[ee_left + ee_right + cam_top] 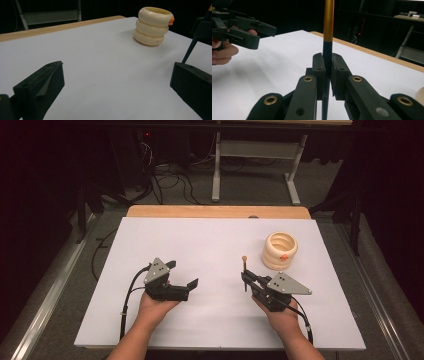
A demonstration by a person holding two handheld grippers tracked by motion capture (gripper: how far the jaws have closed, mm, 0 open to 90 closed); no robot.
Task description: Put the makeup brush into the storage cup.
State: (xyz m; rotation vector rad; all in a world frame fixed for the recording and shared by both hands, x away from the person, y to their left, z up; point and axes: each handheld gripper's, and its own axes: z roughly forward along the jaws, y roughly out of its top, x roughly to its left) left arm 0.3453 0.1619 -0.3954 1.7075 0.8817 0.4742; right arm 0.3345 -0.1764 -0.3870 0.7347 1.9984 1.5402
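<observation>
Right claw (327, 72) clamped on upright brush (328, 22), left claw (110, 82) spread wide, empty, ringed cup (280, 251) nearby.

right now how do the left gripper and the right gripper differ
The left gripper has its jaws spread wide with nothing between them; the right gripper is shut on a thin stick, black below and gold above, held upright. The left gripper sits farther from the cream ringed holder; the right gripper is close beside it. Both are black, hand-held and hover low over the white table.
</observation>
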